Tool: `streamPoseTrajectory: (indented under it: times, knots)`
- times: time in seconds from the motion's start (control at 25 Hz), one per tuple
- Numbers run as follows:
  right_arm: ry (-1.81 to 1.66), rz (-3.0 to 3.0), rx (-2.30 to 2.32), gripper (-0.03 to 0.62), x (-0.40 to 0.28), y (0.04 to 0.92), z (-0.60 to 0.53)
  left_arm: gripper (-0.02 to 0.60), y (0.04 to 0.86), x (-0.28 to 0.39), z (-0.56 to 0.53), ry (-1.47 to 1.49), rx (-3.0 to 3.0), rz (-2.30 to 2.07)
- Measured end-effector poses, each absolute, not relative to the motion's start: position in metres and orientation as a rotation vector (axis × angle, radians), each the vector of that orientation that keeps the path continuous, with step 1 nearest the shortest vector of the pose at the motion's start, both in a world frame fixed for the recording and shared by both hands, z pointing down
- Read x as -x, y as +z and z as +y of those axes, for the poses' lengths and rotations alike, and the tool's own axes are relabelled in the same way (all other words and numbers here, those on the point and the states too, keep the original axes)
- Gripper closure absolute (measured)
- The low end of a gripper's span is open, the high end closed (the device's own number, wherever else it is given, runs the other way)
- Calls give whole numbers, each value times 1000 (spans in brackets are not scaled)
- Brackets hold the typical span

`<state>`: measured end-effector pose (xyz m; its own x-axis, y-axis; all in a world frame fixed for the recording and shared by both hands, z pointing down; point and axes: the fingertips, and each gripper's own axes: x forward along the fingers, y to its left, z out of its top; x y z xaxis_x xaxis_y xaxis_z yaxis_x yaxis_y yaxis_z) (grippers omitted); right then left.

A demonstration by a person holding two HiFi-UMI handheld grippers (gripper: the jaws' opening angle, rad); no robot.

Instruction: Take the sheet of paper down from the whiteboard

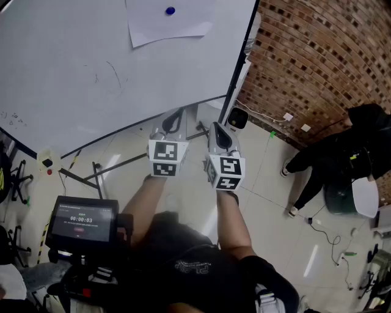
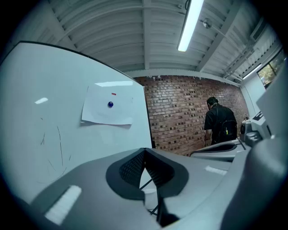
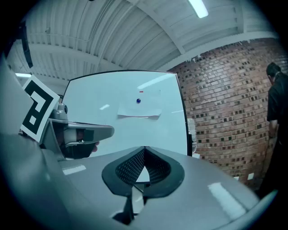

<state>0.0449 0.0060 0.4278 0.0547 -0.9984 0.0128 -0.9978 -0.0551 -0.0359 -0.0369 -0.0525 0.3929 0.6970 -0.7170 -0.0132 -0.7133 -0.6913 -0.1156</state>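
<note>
On the whiteboard (image 1: 73, 79) at the far left, the sheet of paper (image 1: 174, 27) is hanging under 1 blue magnet (image 1: 170, 10), well apart from both tools. The left tool (image 1: 173, 117) and the right tool (image 1: 218, 129) are pointing level, jaws fully together and empty. Arriving closed, they are likely risking crumpling the sheet. Tugging it from under the magnet is risking a tear or a falling magnet.

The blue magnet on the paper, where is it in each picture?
Head view: the blue magnet is at the top edge, a bit left of middle, on the sheet of paper.
Left gripper view: left of middle, in the upper half.
Right gripper view: near the middle, slightly above it.
Shared landmark: the brick wall, right of the whiteboard in all three.
</note>
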Motion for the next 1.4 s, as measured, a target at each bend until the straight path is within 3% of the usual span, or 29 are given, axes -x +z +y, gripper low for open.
streamPoseTrajectory:
  times: [0.32, 0.84, 1.04, 1.16, 1.28, 1.4]
  knots:
    - [-45, 2201, 2243, 582, -61, 431, -66, 580, 365, 28, -129, 49, 2709, 1262]
    - [-23, 2278, 2072, 582, -92, 384, -226, 577, 251, 3, -268, 360, 2495, 1288]
    - [-186, 2256, 1864, 580, -96, 377, -248, 503, 218, 13, -272, 416, 2377, 1317]
    - [-298, 2240, 1661, 579, -94, 370, -255, 491, 206, 21, -274, 418, 2320, 1348]
    - [-417, 2226, 1356, 491, -99, 356, -269, 477, 197, 13, -286, 410, 2274, 1387]
    - [-431, 2222, 1189, 471, -113, 343, -282, 472, 191, -4, -296, 412, 2241, 1417]
